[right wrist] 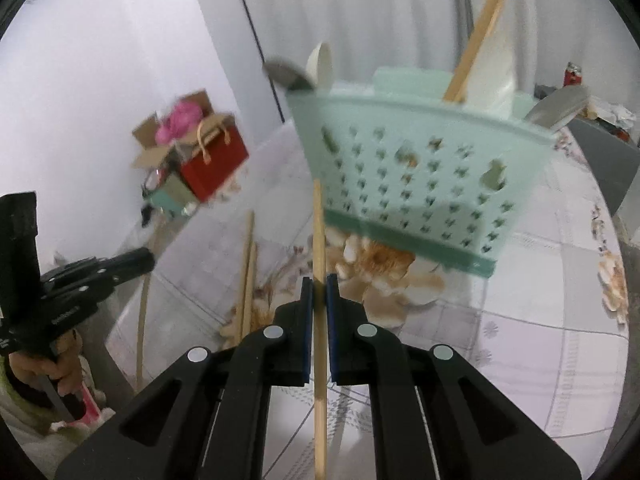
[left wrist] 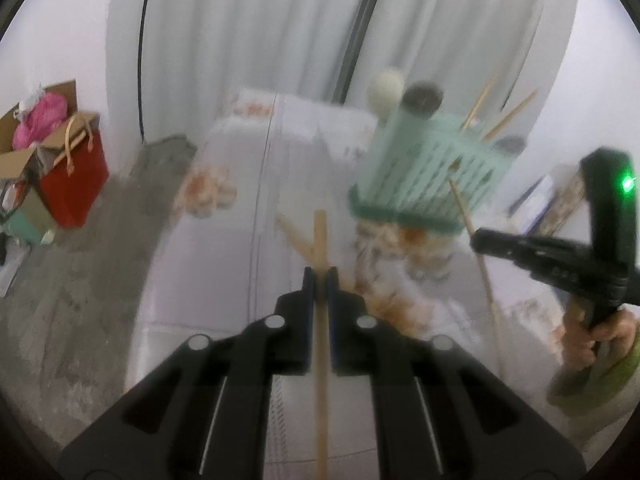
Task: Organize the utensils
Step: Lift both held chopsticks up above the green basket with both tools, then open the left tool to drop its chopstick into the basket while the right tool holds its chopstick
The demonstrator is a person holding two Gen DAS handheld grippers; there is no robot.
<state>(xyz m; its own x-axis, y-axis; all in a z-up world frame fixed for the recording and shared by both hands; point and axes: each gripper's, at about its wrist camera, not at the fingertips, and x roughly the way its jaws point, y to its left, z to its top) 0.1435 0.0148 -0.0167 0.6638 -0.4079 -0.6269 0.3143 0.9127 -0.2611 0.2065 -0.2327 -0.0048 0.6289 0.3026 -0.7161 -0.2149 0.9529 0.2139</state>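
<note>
A mint green perforated utensil basket (left wrist: 428,164) (right wrist: 420,168) stands on the flowered tablecloth (right wrist: 540,320), with spoons (right wrist: 322,66) and chopsticks (right wrist: 476,36) sticking out of it. My left gripper (left wrist: 320,280) is shut on a single wooden chopstick (left wrist: 320,236), raised above the cloth, left of and nearer than the basket. My right gripper (right wrist: 320,284) is likewise shut on another chopstick (right wrist: 319,232), whose tip ends just before the basket's near wall. Each view shows the other gripper (left wrist: 476,240) (right wrist: 148,258) from the side. Two loose chopsticks (right wrist: 248,272) (left wrist: 296,236) lie on the cloth between them.
A red bag (left wrist: 76,184) (right wrist: 212,164) and an open cardboard box (left wrist: 24,148) sit on the grey floor (left wrist: 80,300) beyond the table's left edge. White curtains (left wrist: 240,40) hang behind. A grey chair back (right wrist: 600,160) stands at the table's far right.
</note>
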